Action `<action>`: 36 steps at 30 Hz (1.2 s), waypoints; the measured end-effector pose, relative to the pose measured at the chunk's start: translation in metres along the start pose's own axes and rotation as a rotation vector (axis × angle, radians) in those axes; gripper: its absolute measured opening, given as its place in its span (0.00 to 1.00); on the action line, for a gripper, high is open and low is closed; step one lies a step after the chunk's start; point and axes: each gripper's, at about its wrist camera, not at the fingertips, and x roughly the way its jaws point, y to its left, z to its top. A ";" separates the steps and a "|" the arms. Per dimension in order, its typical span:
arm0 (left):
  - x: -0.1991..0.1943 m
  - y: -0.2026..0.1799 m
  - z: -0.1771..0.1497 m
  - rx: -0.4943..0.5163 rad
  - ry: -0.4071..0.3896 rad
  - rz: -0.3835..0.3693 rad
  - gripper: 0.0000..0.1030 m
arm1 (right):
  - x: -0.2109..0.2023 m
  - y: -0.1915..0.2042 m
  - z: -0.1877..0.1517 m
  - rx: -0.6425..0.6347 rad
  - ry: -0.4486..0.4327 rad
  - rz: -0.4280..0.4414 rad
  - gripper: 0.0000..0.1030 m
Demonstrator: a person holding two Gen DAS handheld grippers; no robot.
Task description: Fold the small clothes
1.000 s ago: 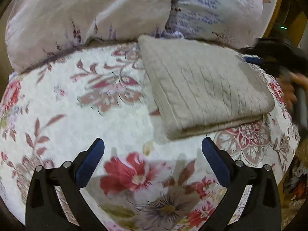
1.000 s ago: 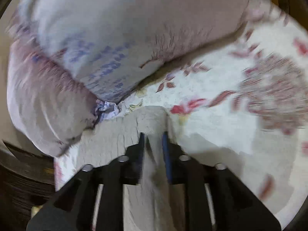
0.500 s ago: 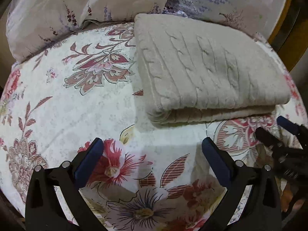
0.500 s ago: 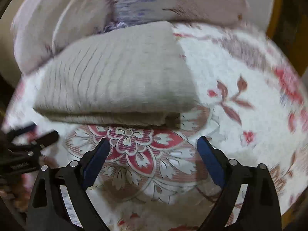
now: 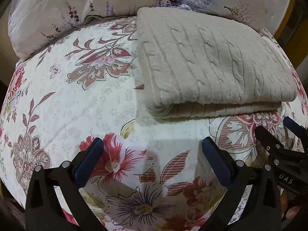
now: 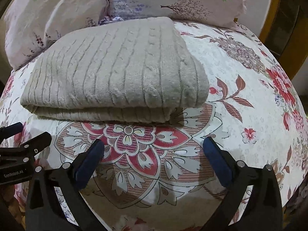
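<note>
On the bed: the beige cable-knit garment [image 5: 211, 65] lies folded into a flat rectangle on the floral bedspread [image 5: 80, 104], its far edge up against the pillows [image 5: 63, 9].
Left claw: the left claw [image 5: 152, 154] hovers over the bedspread short of the garment's near edge, fingers spread wide, nothing between them.
Right claw: the right claw [image 6: 154, 152] likewise stands wide apart and empty, just short of the garment; each claw shows at the edge of the other's view, so they sit side by side.
Handling: the knit looks thick, soft and limp, likely light but bulky; it should sag if lifted by one point, and the layers may slide apart.
Where to hold: judging by the stacked layers at the near edge [image 6: 100, 113], a pinch through the whole thickness near each front corner would keep the fold together.
Edges: the near edge shows doubled layers; the right side [image 6: 194, 80] is a rounded fold.
Open room: bare bedspread lies to the garment's left and right and in front; the pillows block any push away from the claws.
Progress: the fold looks complete or nearly so.
</note>
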 end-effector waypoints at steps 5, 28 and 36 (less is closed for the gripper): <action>0.000 0.000 0.000 -0.010 -0.003 0.006 0.98 | 0.001 0.000 0.001 -0.001 -0.002 -0.001 0.99; 0.001 0.000 0.001 -0.015 -0.003 0.009 0.98 | 0.000 0.000 0.000 -0.004 -0.005 0.000 0.99; 0.001 0.000 0.001 -0.015 -0.003 0.009 0.98 | 0.000 0.000 0.000 -0.006 -0.005 0.001 0.99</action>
